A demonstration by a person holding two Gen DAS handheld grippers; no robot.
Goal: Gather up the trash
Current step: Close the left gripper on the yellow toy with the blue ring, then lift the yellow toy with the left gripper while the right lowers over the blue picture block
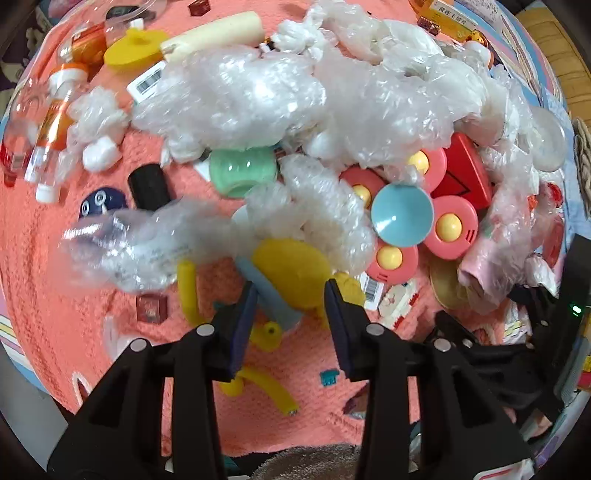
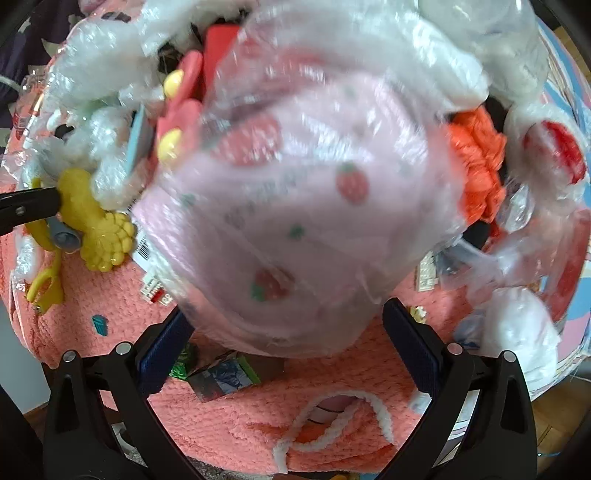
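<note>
Crumpled clear plastic wrap (image 1: 258,92) is heaped across the far half of a coral fleece blanket (image 1: 55,295). A smaller, blurred piece of plastic (image 1: 140,247) lies at the left. My left gripper (image 1: 290,310) is open; a yellow corn-shaped toy (image 1: 291,269) and a grey tube (image 1: 269,291) lie just past its tips. My right gripper (image 2: 288,339) is wide open, and a pink strawberry-print pack in clear film (image 2: 295,206) fills the view, its lower end between the fingers. Whether the pads touch it I cannot tell. One left finger (image 2: 33,203) touches the corn toy (image 2: 96,225).
A pink spinner toy with a teal cup (image 1: 402,218), a red box (image 1: 465,173), a green cup (image 1: 243,170), bottles (image 1: 48,122), a yellow disc (image 1: 136,48) and a foam roll (image 1: 214,33) crowd the blanket. Orange fabric (image 2: 480,166) and a small printed box (image 2: 225,376) lie near the right gripper.
</note>
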